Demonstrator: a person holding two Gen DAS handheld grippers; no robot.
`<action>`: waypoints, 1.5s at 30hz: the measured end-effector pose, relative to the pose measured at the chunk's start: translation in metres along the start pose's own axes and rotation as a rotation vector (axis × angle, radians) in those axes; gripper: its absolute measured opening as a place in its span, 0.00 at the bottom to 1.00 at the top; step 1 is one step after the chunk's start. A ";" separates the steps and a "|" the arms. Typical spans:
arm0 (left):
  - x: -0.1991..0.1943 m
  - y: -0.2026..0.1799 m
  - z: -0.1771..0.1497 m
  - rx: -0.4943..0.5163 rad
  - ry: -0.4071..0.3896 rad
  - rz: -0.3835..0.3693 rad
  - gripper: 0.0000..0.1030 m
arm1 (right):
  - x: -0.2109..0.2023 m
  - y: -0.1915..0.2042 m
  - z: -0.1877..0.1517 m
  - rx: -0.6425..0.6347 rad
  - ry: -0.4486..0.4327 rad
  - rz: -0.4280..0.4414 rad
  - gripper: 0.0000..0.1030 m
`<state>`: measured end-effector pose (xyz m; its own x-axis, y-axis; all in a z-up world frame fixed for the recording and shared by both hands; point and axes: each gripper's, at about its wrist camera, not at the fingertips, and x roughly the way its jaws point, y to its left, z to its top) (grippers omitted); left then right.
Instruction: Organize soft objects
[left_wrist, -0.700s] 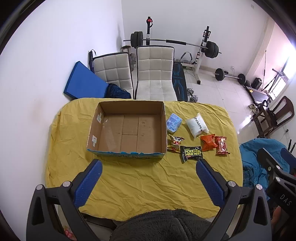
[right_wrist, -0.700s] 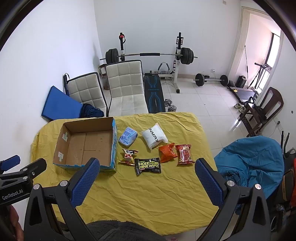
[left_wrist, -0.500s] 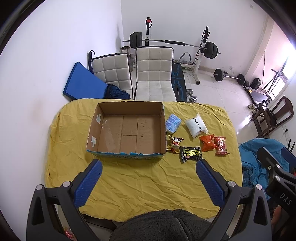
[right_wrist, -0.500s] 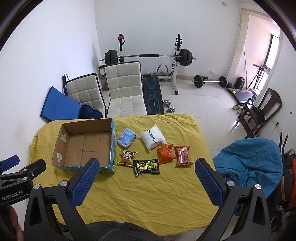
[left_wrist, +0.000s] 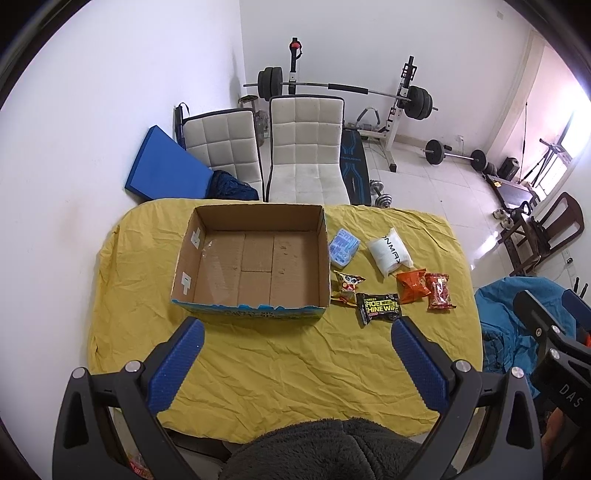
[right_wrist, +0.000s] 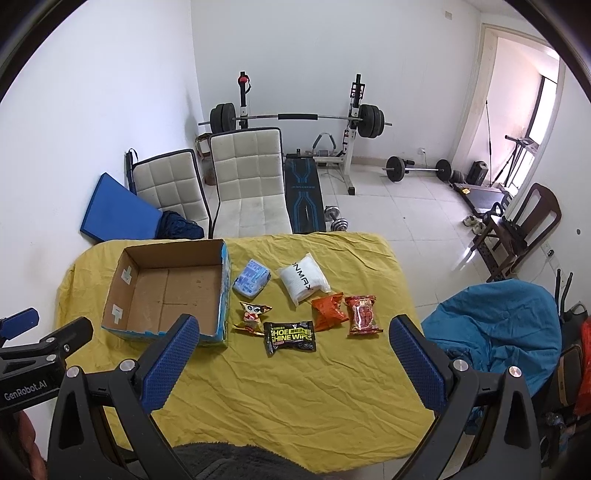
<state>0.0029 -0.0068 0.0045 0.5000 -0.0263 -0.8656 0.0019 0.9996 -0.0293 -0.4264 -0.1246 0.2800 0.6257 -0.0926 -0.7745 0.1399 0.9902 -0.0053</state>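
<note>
An empty open cardboard box (left_wrist: 258, 262) (right_wrist: 166, 295) sits on the yellow-covered table (left_wrist: 280, 369) (right_wrist: 295, 398). To its right lie soft packets: a light blue pack (left_wrist: 344, 246) (right_wrist: 251, 282), a white pouch (left_wrist: 390, 251) (right_wrist: 303, 282), a small cartoon snack bag (left_wrist: 345, 287) (right_wrist: 253, 315), a black shoe shine wipes pack (left_wrist: 378, 307) (right_wrist: 290, 335), an orange bag (left_wrist: 412, 285) (right_wrist: 328, 313) and a red packet (left_wrist: 439, 291) (right_wrist: 364, 314). My left gripper (left_wrist: 295, 339) is open and empty above the table's near side. My right gripper (right_wrist: 291, 339) is open and empty, high above the packets.
Two white padded chairs (left_wrist: 303, 155) (right_wrist: 247, 177) stand behind the table, with a blue mat (left_wrist: 166, 170) against the wall. A weight bench with barbell (right_wrist: 295, 118) is further back. A blue beanbag (right_wrist: 495, 328) and a wooden chair (right_wrist: 524, 221) are on the right.
Both grippers have drifted slightly; the table and packets shift a little in view. Nothing was taken hold of or moved.
</note>
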 end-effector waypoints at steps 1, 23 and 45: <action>0.000 0.000 0.000 0.000 -0.001 0.002 1.00 | -0.002 -0.001 0.001 -0.002 -0.003 -0.004 1.00; -0.006 0.002 -0.003 0.002 -0.019 0.011 1.00 | -0.007 -0.002 -0.004 -0.001 -0.026 -0.011 1.00; -0.007 -0.001 -0.002 0.008 -0.013 0.017 1.00 | -0.005 -0.007 -0.006 0.011 -0.017 0.008 1.00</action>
<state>-0.0026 -0.0075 0.0092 0.5115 -0.0096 -0.8592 0.0003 0.9999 -0.0110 -0.4354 -0.1299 0.2803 0.6401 -0.0865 -0.7634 0.1434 0.9896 0.0081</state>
